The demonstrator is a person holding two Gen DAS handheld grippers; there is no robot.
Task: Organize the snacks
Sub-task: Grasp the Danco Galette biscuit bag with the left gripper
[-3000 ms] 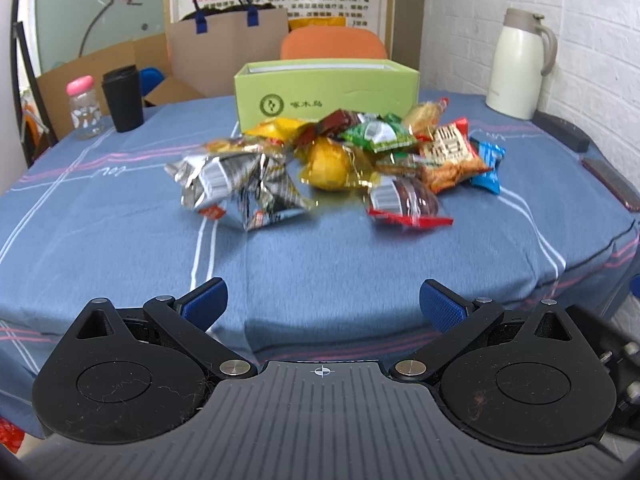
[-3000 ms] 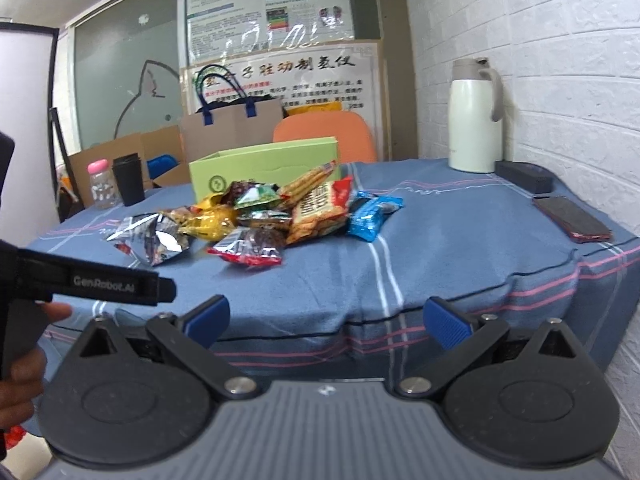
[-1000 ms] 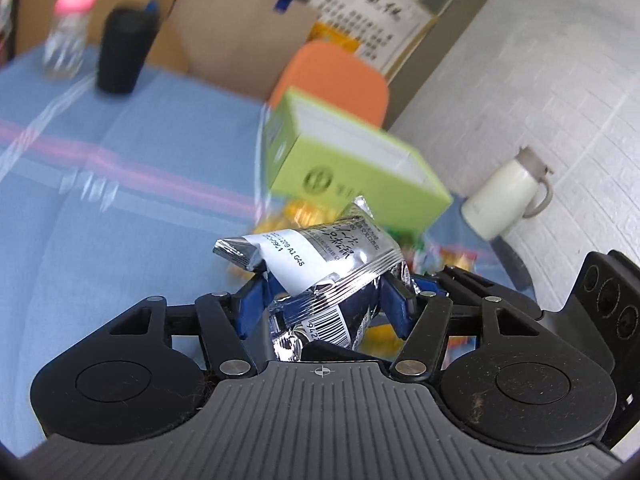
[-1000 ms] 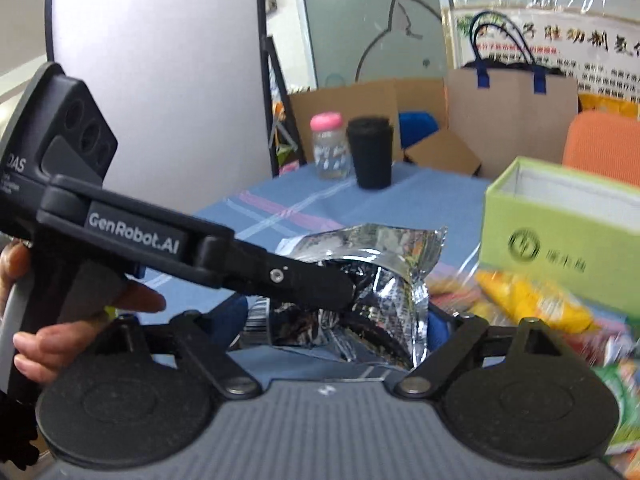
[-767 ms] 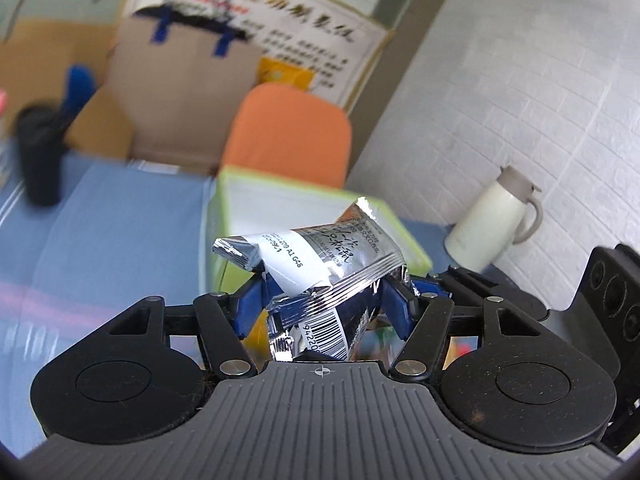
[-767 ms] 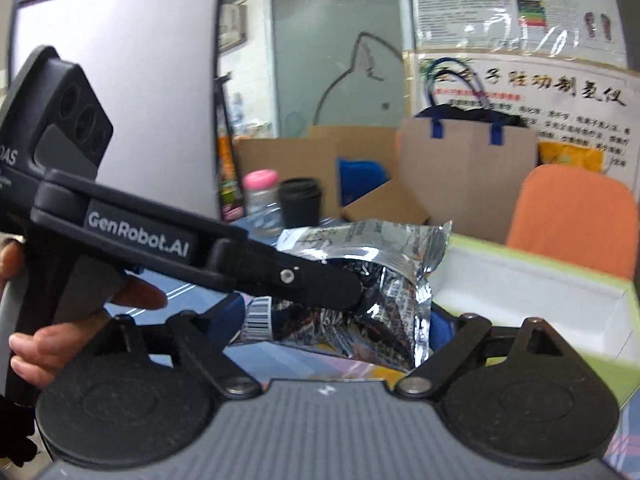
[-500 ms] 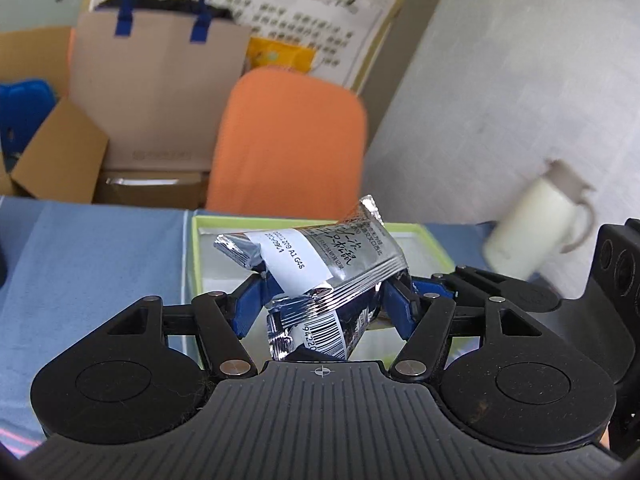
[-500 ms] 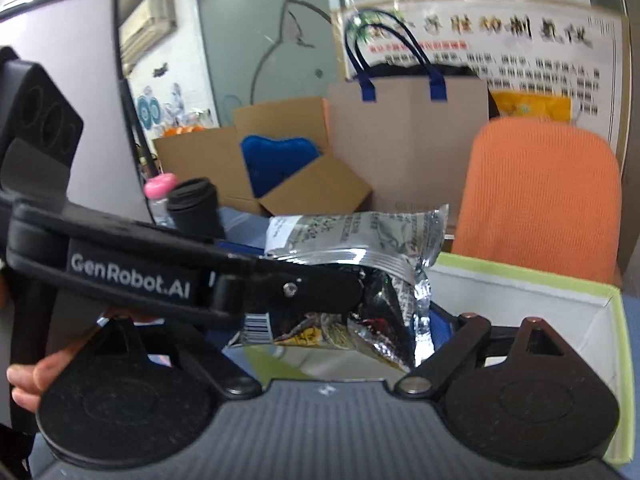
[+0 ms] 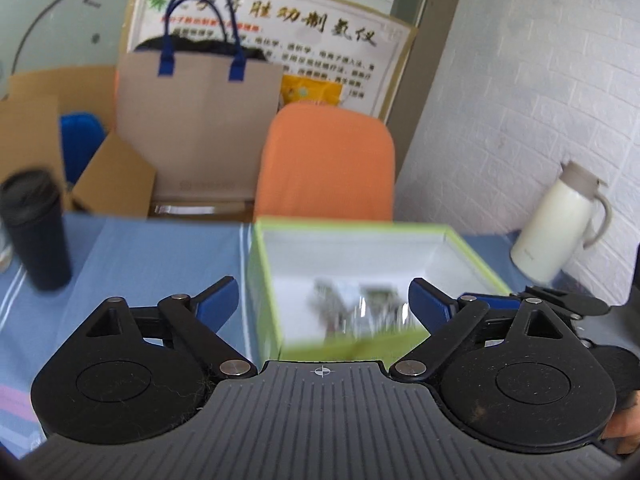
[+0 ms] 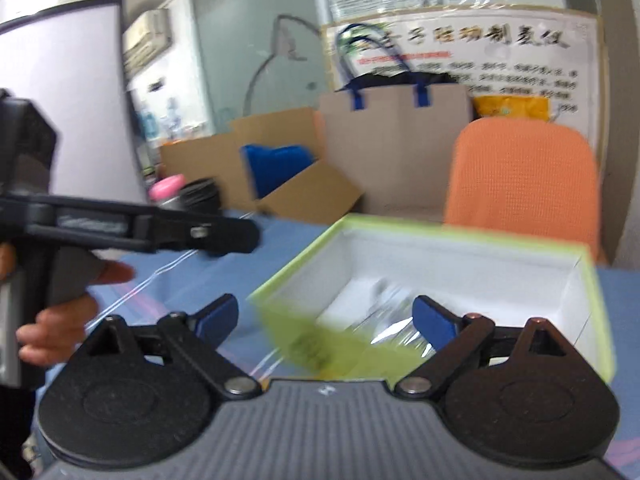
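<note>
Blue table [image 9: 160,248], green box [image 9: 264,280]: both your claws wide, just opened.
Left claw [image 9: 322,300] view alone shows the white jug [image 9: 556,232]; right claw [image 10: 324,316] view, your left hand [image 10: 60,312]; blurred silver packets [image 10: 384,320] lie inside the box.

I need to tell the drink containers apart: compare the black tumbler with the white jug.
The black tumbler is dark and straight-sided, while the white jug is cream with a rounded body. The white jug has a side handle and a greyish lid with a spout; the black tumbler shows no handle. The black tumbler is left of the green box in the left wrist view, the white jug right of it. Both stand upright on the blue tablecloth.
</note>
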